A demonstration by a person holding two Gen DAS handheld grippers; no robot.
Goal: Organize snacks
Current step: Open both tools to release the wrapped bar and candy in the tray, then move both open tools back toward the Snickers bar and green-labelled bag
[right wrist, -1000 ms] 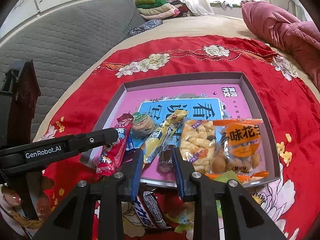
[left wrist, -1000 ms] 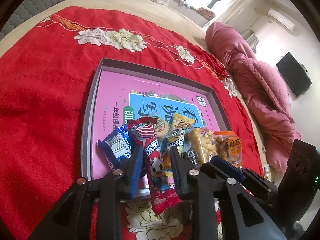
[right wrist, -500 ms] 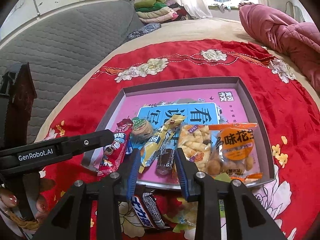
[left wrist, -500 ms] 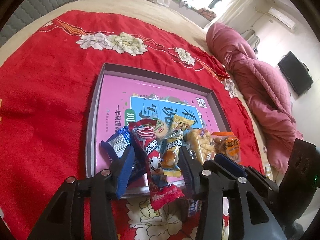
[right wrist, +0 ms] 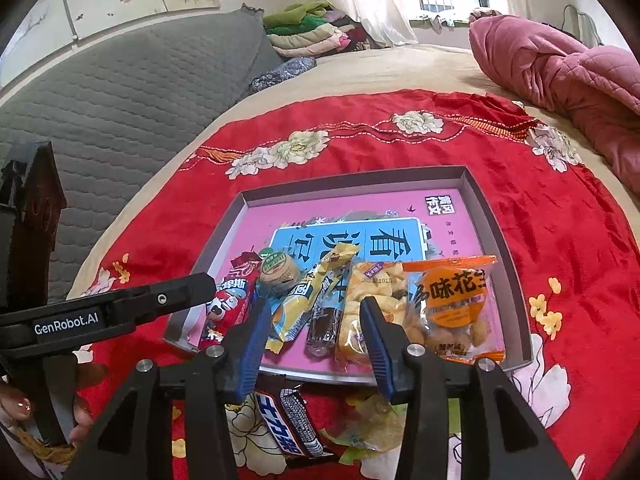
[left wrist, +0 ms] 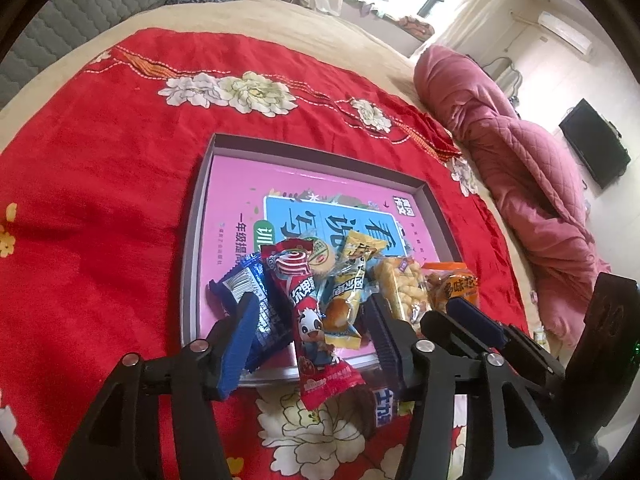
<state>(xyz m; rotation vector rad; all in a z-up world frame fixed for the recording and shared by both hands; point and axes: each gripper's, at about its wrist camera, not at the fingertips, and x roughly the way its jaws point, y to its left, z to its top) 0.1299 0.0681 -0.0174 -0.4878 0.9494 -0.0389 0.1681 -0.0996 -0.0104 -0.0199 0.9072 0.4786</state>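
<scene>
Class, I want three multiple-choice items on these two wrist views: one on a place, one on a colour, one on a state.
1. Where does the orange bag lie?
A. in the tray
B. on the pillow
C. on the floor

2. What colour is the cloth under the tray?
A. green
B. red
C. white

3. How does the red stick pack lie?
A. wholly inside the tray
B. hanging over the tray's near rim
C. standing upright

Answers: 1 A, it rests inside the rim. 2 B, red with flowers. 3 B, its end lies on the cloth.
</scene>
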